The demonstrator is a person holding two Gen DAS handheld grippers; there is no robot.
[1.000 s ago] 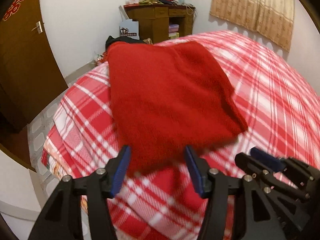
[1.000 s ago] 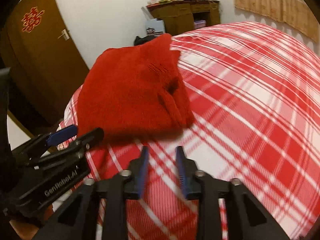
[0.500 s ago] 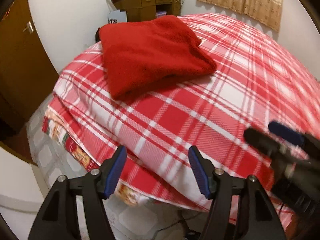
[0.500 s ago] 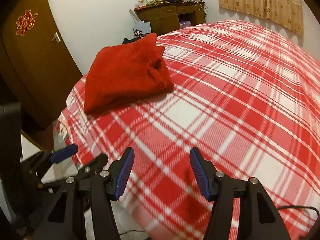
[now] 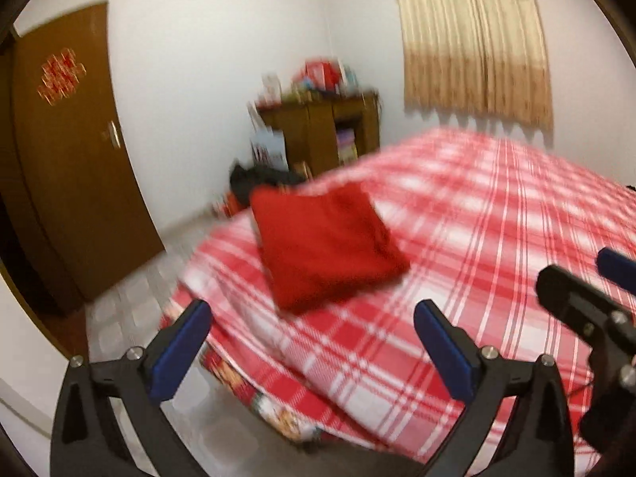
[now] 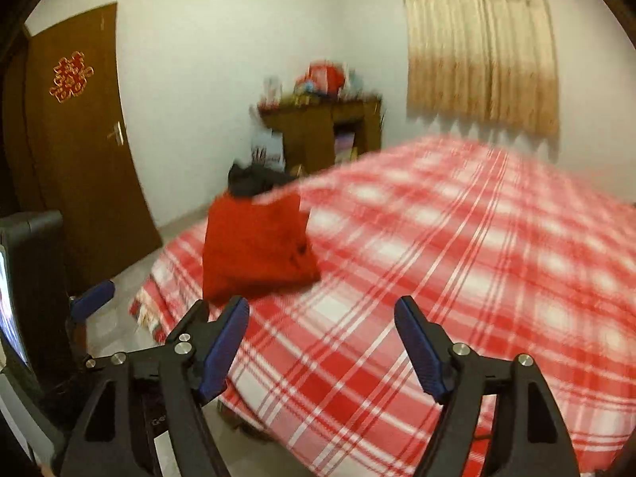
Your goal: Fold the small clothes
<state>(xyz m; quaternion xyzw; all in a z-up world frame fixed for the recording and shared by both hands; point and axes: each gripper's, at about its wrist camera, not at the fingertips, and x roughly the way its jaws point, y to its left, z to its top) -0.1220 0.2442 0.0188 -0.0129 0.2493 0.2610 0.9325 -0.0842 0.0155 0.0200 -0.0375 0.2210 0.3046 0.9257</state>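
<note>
A folded red fleece garment (image 5: pixel 324 250) lies near the corner of the red and white plaid bed (image 5: pixel 497 218); it also shows in the right wrist view (image 6: pixel 256 250). My left gripper (image 5: pixel 312 336) is open and empty, held back from the bed's near edge, well short of the garment. My right gripper (image 6: pixel 322 332) is open and empty, over the bed's near edge. Both views are blurred.
A brown door (image 5: pixel 67 151) stands at the left. A wooden cabinet (image 5: pixel 322 135) with clutter on top is in the far corner, with a dark heap (image 5: pixel 258 181) on the floor beside it. A beige curtain (image 5: pixel 473 39) hangs on the right. Tiled floor (image 5: pixel 131 310) lies left of the bed.
Both grippers have pulled back and up from the garment, which now lies farther away. The right gripper has opened wide; the left has stayed open.
</note>
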